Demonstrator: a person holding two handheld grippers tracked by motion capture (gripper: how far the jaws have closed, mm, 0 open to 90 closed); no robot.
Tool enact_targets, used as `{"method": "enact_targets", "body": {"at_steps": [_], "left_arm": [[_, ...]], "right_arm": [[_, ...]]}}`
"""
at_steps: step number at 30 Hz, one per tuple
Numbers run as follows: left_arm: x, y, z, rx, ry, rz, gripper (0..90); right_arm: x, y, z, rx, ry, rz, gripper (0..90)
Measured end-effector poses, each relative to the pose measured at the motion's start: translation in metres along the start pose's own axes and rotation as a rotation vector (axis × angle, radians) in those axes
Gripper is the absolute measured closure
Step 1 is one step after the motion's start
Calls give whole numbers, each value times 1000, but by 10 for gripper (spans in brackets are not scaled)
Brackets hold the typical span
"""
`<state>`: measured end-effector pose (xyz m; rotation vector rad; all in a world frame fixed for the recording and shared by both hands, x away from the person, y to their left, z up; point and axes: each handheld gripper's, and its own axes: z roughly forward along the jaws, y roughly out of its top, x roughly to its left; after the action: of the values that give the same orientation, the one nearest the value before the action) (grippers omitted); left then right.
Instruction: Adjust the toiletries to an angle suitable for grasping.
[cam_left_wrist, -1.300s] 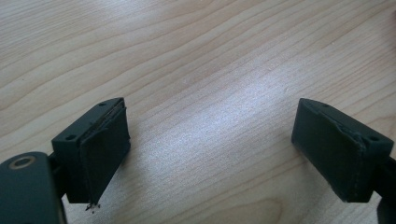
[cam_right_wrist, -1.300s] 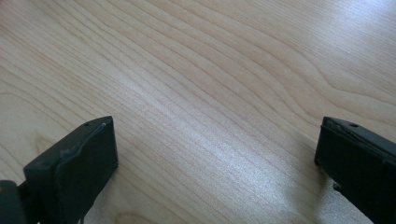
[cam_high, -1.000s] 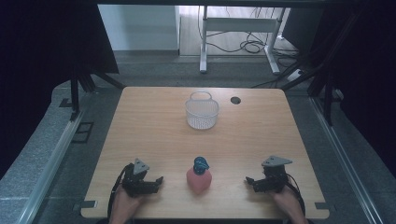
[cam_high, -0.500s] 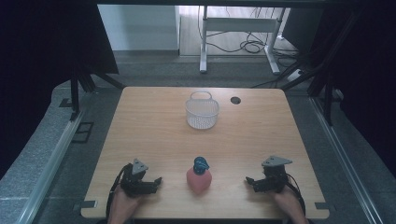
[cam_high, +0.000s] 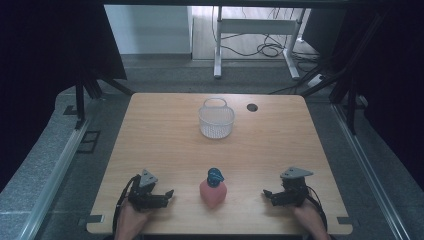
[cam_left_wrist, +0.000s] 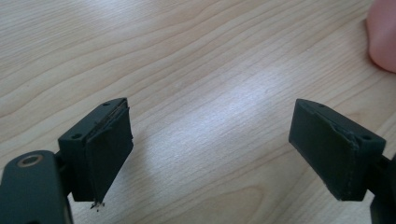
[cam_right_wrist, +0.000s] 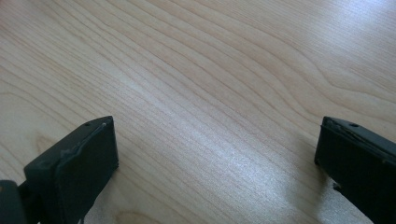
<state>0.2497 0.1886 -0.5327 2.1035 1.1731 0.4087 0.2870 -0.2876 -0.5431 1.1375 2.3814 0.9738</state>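
nothing moved | pink toy (cam_high: 213, 191) between left gripper (cam_high: 167, 195), right gripper (cam_high: 267, 194) | both released

A pink strawberry-shaped toy (cam_high: 213, 192) with a blue top stands upright.

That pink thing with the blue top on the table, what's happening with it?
Nothing has grabbed it yet. A person holds a claw in each hand, the left claw and the right claw, both open and resting near the table's front edge. The pink toy sits between them, untouched. A white basket waits farther back, with nothing visible inside.
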Motion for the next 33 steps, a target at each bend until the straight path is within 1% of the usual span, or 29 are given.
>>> {"method": "enact_targets", "body": {"at_steps": [6,12,24,33], "left_arm": [[-3,3,-4,0,-18,25,151],[-3,4,-7,-2,-33,26,171],[-10,6,-13,5,-59,46,190],[-17,11,-23,-8,-105,59,196]], "right_arm": [[0,0,0,0,0,0,0],[0,0,0,0,0,0,0],[0,0,0,0,0,0,0],[0,0,0,0,0,0,0]]}}
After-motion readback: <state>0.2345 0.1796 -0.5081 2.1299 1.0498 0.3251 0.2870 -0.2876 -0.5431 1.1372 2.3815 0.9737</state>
